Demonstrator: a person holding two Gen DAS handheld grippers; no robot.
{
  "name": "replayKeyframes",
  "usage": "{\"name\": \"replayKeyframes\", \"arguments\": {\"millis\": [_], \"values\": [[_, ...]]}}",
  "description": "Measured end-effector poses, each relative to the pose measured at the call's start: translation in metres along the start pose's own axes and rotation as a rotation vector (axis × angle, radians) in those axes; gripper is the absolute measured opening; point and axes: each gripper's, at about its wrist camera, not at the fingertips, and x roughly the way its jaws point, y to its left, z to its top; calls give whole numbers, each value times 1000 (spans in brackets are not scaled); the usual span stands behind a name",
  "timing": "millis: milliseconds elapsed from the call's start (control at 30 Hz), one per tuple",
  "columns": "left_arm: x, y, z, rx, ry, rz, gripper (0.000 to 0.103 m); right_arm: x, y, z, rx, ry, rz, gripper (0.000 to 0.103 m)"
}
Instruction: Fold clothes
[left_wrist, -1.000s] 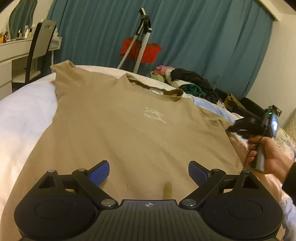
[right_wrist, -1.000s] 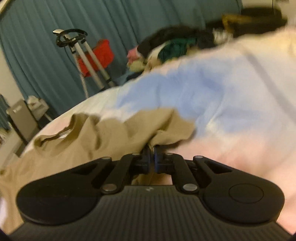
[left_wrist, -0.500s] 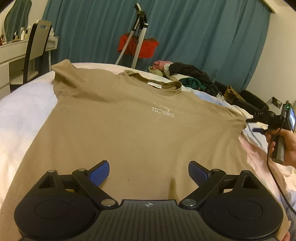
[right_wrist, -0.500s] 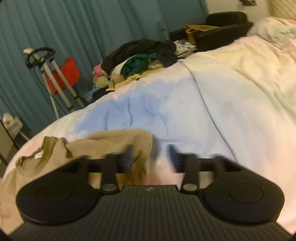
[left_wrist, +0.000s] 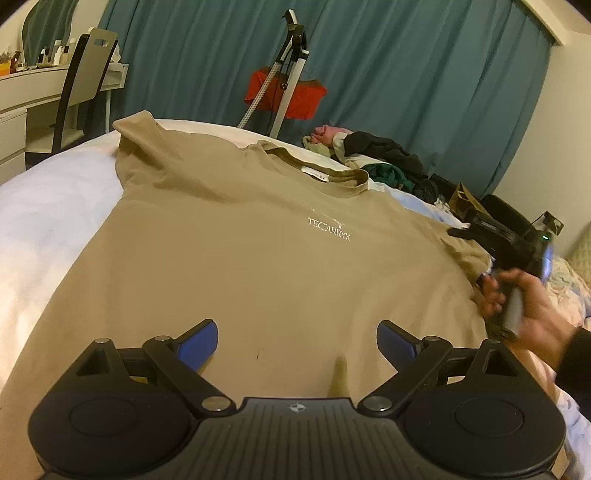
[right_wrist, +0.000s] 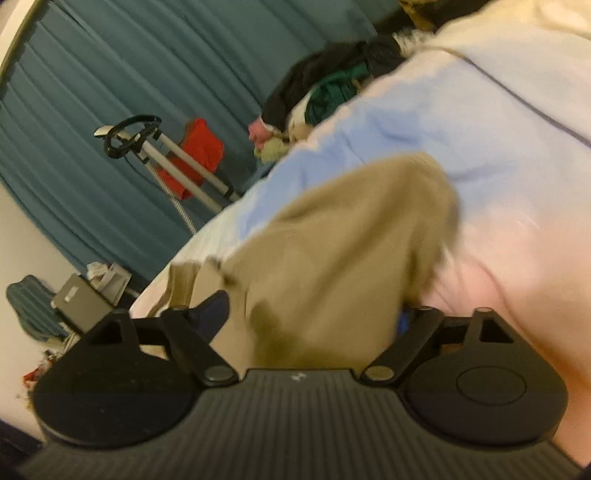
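**A:** Why did you have the tan T-shirt (left_wrist: 258, 266) spread face up across the bed (left_wrist: 55, 206)?

**B:** So every edge was reachable before the first fold, I'd guess. It lay flat, collar at the far end near the clothes pile (left_wrist: 384, 158).

**A:** And your left gripper (left_wrist: 295, 341)?

**B:** Parked over the hem, jaws wide, gripping nothing (waiting its turn, probably).

**A:** Right gripper (right_wrist: 314, 317)?

**B:** Down at the sleeve (right_wrist: 369, 221), jaws spread and just starting to narrow, with cloth bunched between them. Nothing pinched yet as far as I could tell; the shot was blurry.
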Motion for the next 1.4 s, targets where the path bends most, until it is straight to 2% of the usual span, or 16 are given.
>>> {"name": "replayKeyframes", "arguments": {"millis": [33, 67, 100, 167, 300, 433, 500, 600, 767, 967, 1067, 1133, 1200, 1233, 1267, 1400], "values": [[3, 1, 1, -5, 2, -2, 95, 11, 1, 7, 7, -9, 9, 70], [6, 1, 3, -11, 8, -7, 95, 20, 4, 14, 5, -19, 11, 56], [10, 2, 4, -17, 13, -9, 95, 28, 9, 20, -18, -22, -11, 33], [16, 2, 8, -21, 10, -17, 95, 39, 23, 29, -101, -22, -85, 10], [24, 2, 14, 14, -6, 11, 94, 31, 73, 27, -327, -73, -162, 8], [13, 12, 23, -23, -41, 1, 94, 10, 138, 15, -547, -171, -211, 8], [5, 18, 27, -44, -63, -3, 94, 4, 175, 3, -665, -210, -253, 8], [-10, 28, 33, -59, -93, 32, 95, 3, 225, -26, -811, -235, -308, 8], [-26, 52, 43, -124, -106, 56, 95, 26, 281, -91, -937, -183, -273, 8], [-21, 74, 48, -169, -103, 82, 96, 84, 308, -166, -1049, -65, -286, 8], [-9, 82, 46, -176, -86, 101, 96, 104, 311, -182, -1025, -12, -290, 10], [0, 87, 44, -187, -61, 108, 96, 110, 308, -184, -982, 39, -262, 18], [7, 90, 43, -201, -40, 103, 96, 108, 304, -183, -934, 83, -219, 58], [10, 91, 43, -203, -32, 98, 96, 99, 301, -183, -913, 83, -189, 68], [12, 91, 42, -202, -27, 97, 96, 90, 299, -182, -897, 79, -159, 84], [15, 83, 36, -157, -30, 119, 96, 41, 300, -172, -842, 66, -57, 85]]}}
